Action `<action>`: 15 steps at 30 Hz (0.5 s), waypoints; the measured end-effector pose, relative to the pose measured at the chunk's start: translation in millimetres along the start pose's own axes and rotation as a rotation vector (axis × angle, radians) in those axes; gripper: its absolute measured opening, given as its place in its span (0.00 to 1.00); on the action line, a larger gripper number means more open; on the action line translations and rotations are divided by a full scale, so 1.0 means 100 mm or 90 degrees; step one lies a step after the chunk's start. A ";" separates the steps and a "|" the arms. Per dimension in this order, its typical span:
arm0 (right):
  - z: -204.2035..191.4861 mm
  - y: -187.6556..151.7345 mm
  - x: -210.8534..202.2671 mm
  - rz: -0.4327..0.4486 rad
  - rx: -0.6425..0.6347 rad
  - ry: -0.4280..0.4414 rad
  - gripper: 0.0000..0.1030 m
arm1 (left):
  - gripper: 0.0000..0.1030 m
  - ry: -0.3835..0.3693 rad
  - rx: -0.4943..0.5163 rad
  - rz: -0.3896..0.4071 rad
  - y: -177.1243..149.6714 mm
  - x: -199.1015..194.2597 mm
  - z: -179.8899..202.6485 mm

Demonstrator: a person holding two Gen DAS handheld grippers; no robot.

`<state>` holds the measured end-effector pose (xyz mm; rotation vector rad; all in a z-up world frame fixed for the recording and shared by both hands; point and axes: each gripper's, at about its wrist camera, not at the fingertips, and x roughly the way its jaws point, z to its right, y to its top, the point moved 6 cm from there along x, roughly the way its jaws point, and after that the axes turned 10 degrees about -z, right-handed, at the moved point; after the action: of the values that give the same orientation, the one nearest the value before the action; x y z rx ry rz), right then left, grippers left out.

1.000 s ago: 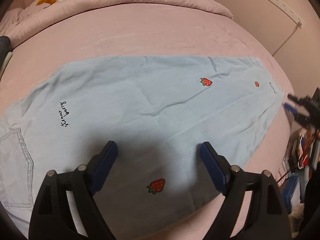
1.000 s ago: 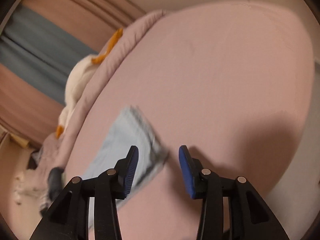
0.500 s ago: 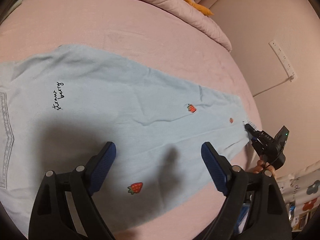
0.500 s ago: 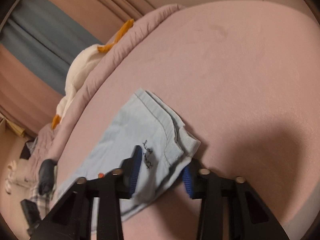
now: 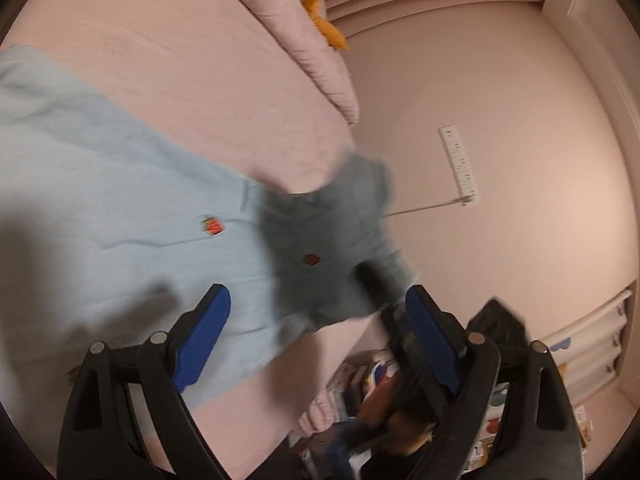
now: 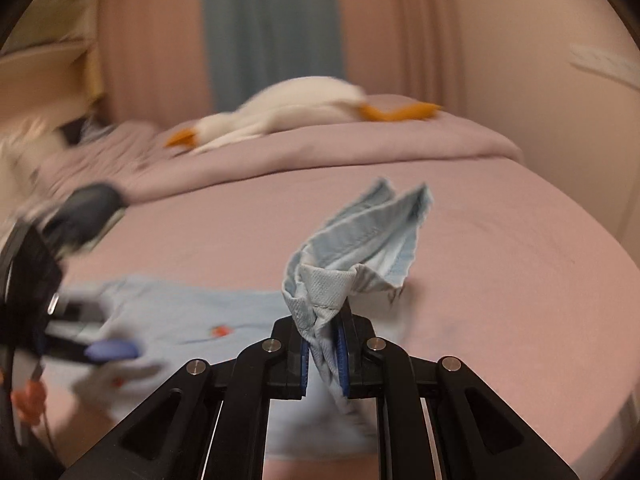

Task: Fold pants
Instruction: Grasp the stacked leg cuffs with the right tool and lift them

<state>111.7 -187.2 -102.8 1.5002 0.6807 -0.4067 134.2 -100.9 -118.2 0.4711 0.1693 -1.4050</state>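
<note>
The right gripper (image 6: pixel 324 354) has its fingers clamped on the bunched hem end of the pants (image 5: pixel 120 208), which lie lengthwise on the pink bed (image 5: pixel 208 80) w/ that end lifted clear of it. The left gripper (image 5: pixel 318 334) hovers over the leg w/ fingers wide apart, holding nothing. Looks like the lengthwise fold is underway, though blur makes it hard to be sure; next the hem needs carrying over toward the waistband and laying flat.

The pants (image 5: pixel 120 208) lie spread on the bed (image 5: pixel 208 80), their hem end lifted above the bed's side edge. At the bed's far end a folded quilt (image 6: pixel 320 148) runs across, with a plush goose (image 6: pixel 296 108) lying on it
</note>
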 end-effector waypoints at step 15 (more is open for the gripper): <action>-1.36 -0.47 0.33 -0.056 -0.267 0.034 0.14 | 0.09 0.066 -0.048 0.046 0.05 -0.28 -0.50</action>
<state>85.1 -50.5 -151.9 1.0901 0.8197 -0.2698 142.5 -54.1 -151.4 0.4824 0.2859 -1.2997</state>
